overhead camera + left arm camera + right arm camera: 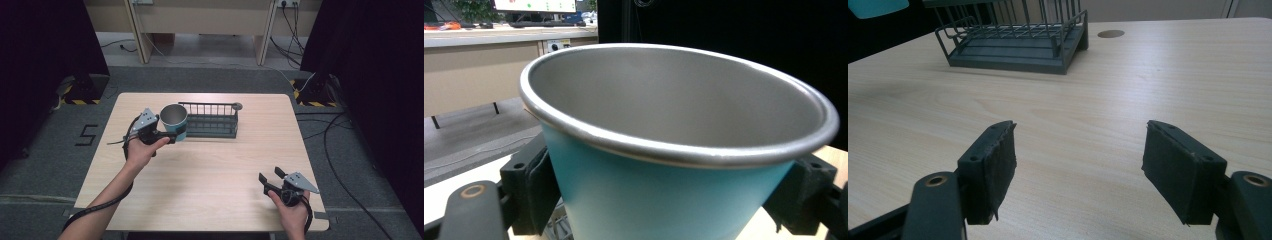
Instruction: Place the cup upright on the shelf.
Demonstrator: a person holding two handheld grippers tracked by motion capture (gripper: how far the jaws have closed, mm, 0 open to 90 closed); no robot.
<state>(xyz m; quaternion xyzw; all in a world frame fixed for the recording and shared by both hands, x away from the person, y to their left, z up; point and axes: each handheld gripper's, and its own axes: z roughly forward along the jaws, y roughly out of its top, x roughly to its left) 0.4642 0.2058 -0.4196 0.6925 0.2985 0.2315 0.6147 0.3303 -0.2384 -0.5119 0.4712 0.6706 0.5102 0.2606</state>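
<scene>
A pale wooden table (210, 170) seen from above, with a dark wire rack (210, 120) standing toward its far side. At the rack's left end, a person's left hand (142, 150) holds the left gripper (172, 134), whose jaws are clamped on the sides of a cup (174, 121). The cup is turquoise outside and bare metal inside, upright, its open mouth facing up, and it is held just beside the rack's left end. In the left gripper view, the cup (674, 150) sits between the two black jaws, one pad (541, 190) pressed against each side below the rim. Well apart from the rack, near the table's front right corner, the right hand (292, 210) holds the right gripper (270, 176), its jaws spread wide with nothing between them. In the right gripper view, the rack (1015, 40) stands farther back on the table.
</scene>
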